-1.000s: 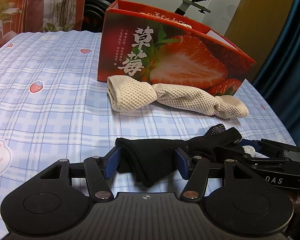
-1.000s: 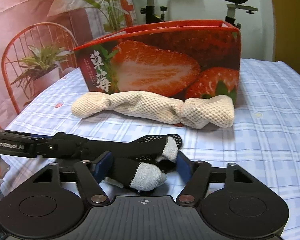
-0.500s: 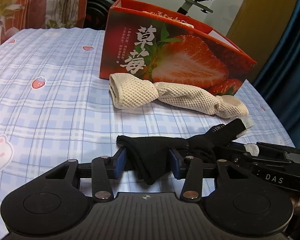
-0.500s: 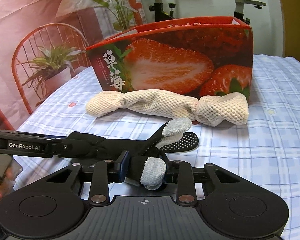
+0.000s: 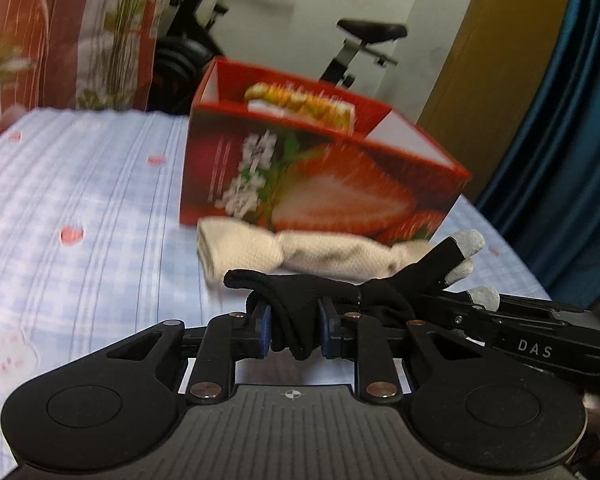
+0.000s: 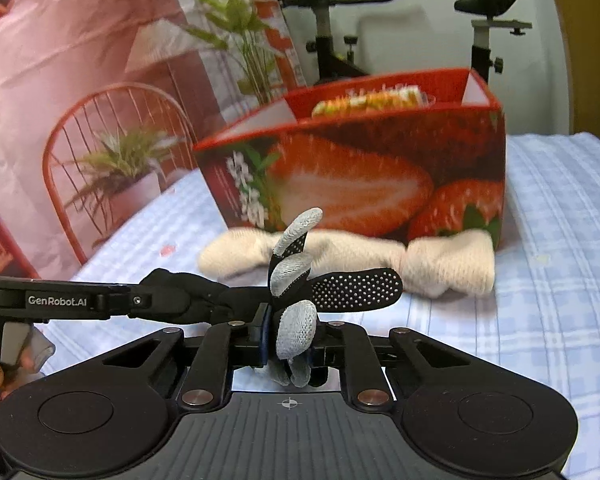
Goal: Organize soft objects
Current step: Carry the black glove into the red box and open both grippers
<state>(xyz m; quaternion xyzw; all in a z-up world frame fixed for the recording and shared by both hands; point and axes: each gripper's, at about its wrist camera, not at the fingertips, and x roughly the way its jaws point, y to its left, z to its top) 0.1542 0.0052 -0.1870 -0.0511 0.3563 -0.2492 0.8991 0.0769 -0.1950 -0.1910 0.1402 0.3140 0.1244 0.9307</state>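
Observation:
A black glove point(image 5: 300, 292) with grey fingertips hangs between both grippers, lifted off the table. My left gripper point(image 5: 294, 326) is shut on its cuff end. My right gripper point(image 6: 290, 344) is shut on its finger end point(image 6: 296, 328); its dotted palm side point(image 6: 356, 290) sticks out to the right. A beige knit cloth point(image 5: 300, 250) lies twisted on the table against the front of a red strawberry box point(image 5: 320, 176). The cloth point(image 6: 440, 264) and the box point(image 6: 360, 176) also show in the right wrist view. The box is open on top with a yellow-and-white item point(image 5: 300, 102) inside.
The table has a blue plaid cloth point(image 5: 80, 208) with small strawberry prints. An exercise bike point(image 6: 492, 20) and a potted plant on a red chair point(image 6: 116, 168) stand behind it. A blue curtain point(image 5: 572, 160) hangs at the right.
Both grippers have closed on the black glove and raised it off the table. The views now sit higher, showing the inside of the box.

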